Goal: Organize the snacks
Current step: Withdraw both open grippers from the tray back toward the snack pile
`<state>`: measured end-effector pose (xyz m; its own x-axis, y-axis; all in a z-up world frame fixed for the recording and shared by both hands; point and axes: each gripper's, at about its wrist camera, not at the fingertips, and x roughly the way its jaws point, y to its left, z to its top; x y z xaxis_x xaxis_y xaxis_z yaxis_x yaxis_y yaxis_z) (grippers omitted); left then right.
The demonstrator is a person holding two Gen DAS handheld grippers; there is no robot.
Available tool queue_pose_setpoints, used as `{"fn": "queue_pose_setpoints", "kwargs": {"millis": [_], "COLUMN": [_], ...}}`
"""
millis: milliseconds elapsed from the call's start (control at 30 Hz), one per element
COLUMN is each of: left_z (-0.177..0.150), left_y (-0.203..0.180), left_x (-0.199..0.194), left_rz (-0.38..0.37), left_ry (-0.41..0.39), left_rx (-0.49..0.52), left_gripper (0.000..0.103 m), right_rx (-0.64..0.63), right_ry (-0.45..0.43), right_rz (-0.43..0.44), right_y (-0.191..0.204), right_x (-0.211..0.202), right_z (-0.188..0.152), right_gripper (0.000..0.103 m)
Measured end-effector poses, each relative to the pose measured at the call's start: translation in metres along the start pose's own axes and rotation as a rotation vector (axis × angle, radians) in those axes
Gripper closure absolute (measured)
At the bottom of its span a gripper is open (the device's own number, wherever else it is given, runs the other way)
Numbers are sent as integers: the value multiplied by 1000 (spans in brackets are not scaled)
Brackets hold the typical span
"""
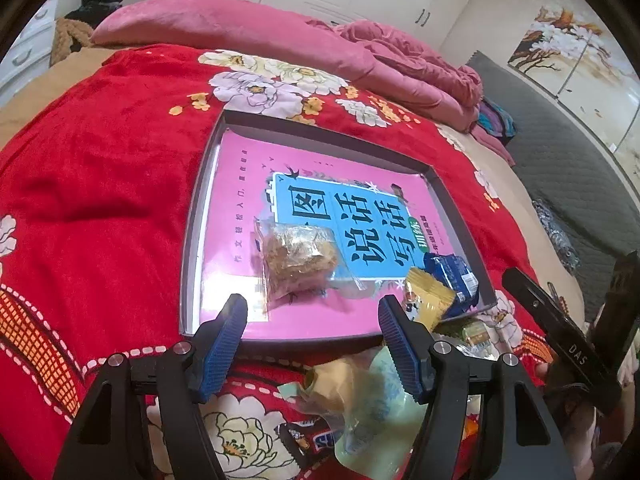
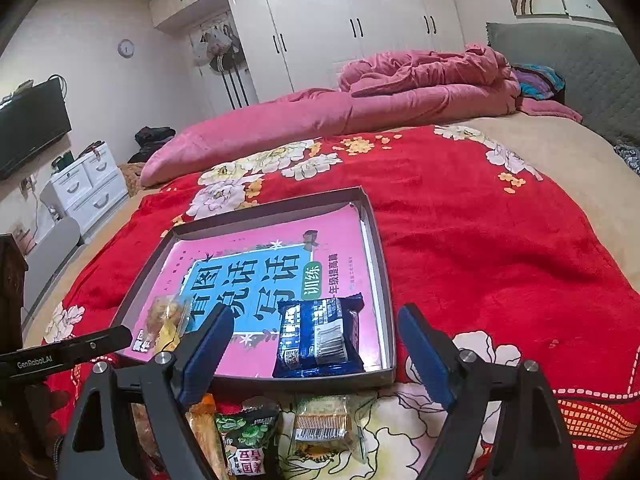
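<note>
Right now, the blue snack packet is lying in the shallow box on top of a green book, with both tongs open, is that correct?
Not quite: the book under the blue snack packet is pink with a blue title panel, not green, as the right wrist view shows. The packet does lie in the shallow box, and the right tongs and left tongs are open.

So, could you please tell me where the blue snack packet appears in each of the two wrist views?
Left wrist view: the blue snack packet lies right of centre, in the tray's near right corner, partly behind a yellow packet.
Right wrist view: it lies low at centre, flat by the tray's near edge.
Shared landmark: the pink book inside the tray.
</note>
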<state>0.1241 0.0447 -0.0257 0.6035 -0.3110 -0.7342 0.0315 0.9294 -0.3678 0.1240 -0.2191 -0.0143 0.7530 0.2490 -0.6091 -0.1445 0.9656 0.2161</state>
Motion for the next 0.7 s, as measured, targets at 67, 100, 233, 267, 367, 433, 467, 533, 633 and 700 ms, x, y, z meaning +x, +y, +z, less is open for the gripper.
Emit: {"fn": "queue_pose_setpoints", "kwargs": {"millis": [67, 100, 233, 267, 367, 433, 467, 533, 633, 700], "left_z": [-1, -2, -5, -6, -7, -8, -9, -10, -12, -14], "left_y": [-2, -2, -5, -6, -7, -9, -10, -11, -11, -11], "left_x": [-1, -1, -5, -5, -8, -10, -11, -13, -17, -18], "left_rz": [1, 2, 6, 8, 18, 39, 52, 65, 65, 57], "left_ry": [2, 3, 0, 0, -5, -13, -19, -26, -27, -25], "left_rx": [7, 11, 27, 30, 40, 52, 58, 68, 74, 77], "left_gripper": [33, 33, 33, 33, 33, 33, 33, 33, 24, 24], "right_rx": [-3, -5, -19, -24, -36, -43, -48, -53, -58, -61], "right_ry": [-3, -5, -11, -12, -14, -13, -12, -9, -8, -9], "right_rz": [2, 0, -2, -4, -6, -8, -11, -13, -15, -16], "right_y": [0, 1, 3, 4, 7, 8, 9, 9, 10, 11], "right_x": [-2, -3, -7, -9, -12, -14, -15, -16, -18, -21], "right_z": [0, 0, -1, -2, -3, -4, -4, -5, -7, -9], "right_gripper": [18, 18, 18, 18, 16, 15, 14, 14, 14, 13]}}
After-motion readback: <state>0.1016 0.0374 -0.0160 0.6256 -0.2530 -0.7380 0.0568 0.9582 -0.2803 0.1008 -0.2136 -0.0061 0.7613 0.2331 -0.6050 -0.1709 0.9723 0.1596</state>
